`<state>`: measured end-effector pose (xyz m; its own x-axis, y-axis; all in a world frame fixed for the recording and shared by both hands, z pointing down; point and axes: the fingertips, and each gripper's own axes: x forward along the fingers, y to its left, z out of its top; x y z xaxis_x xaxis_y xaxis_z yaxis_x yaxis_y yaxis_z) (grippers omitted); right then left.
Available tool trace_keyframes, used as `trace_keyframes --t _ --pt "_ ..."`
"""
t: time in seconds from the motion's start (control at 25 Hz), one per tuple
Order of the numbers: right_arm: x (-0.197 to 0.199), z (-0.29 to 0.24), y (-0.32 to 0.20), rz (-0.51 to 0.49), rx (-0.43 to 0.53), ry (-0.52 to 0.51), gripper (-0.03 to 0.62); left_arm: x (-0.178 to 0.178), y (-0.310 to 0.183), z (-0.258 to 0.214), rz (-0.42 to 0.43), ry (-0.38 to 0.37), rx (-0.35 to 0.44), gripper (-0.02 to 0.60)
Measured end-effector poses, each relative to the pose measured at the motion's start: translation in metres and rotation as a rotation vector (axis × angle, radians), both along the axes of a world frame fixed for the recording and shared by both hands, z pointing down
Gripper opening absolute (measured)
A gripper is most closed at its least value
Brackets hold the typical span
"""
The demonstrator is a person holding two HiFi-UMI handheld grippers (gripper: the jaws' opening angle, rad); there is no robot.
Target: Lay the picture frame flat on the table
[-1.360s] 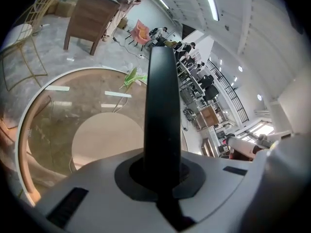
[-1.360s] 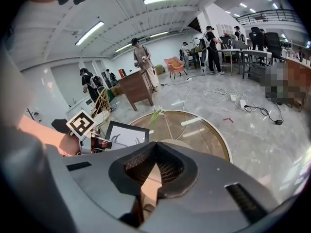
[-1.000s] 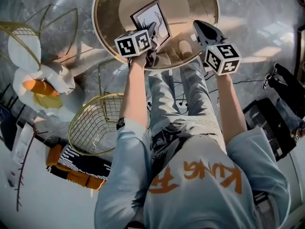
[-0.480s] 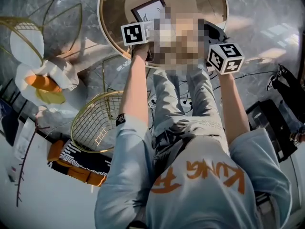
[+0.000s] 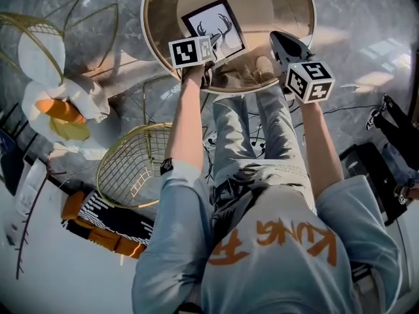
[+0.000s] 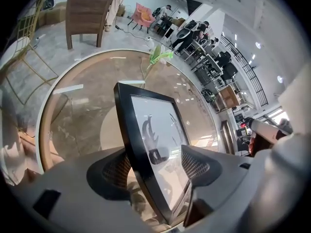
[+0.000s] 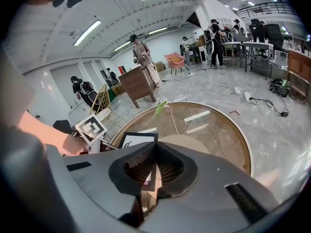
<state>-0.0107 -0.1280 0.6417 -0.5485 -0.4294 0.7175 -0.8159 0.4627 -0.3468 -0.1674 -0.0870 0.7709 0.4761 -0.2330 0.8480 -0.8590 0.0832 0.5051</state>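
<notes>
Two spread jaws of the left gripper [image 6: 156,168], having just been opening, straddled the picture frame [image 5: 213,26] lying seemingly face-up at the near left of the table [image 5: 163,18], while those of the right gripper [image 7: 156,166] were pressed together, empty; release seemed in hand, calling next for a clean withdrawal without nudging it.

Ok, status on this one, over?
Left tongs have just been opening, picture frame edge between them, unclamped. Right tongs shut, empty. Frame looks flat on the table. Nothing in the way.
</notes>
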Motion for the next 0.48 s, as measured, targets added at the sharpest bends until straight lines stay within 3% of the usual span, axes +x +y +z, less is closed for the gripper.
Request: trace_keyframes --t 0.28,0.48 --pt "-0.008 -0.011 -0.002 -0.033 0.002 -0.013 -0.003 -0.02 0.014 -0.009 -0.098 -0.024 0.009 0.318" --pt "-0.016 -0.033 -0.011 -0.063 0.032 -0.033 -0.003 -0.034 0.009 -0.047 -0.208 -0.017 0.074 0.307"
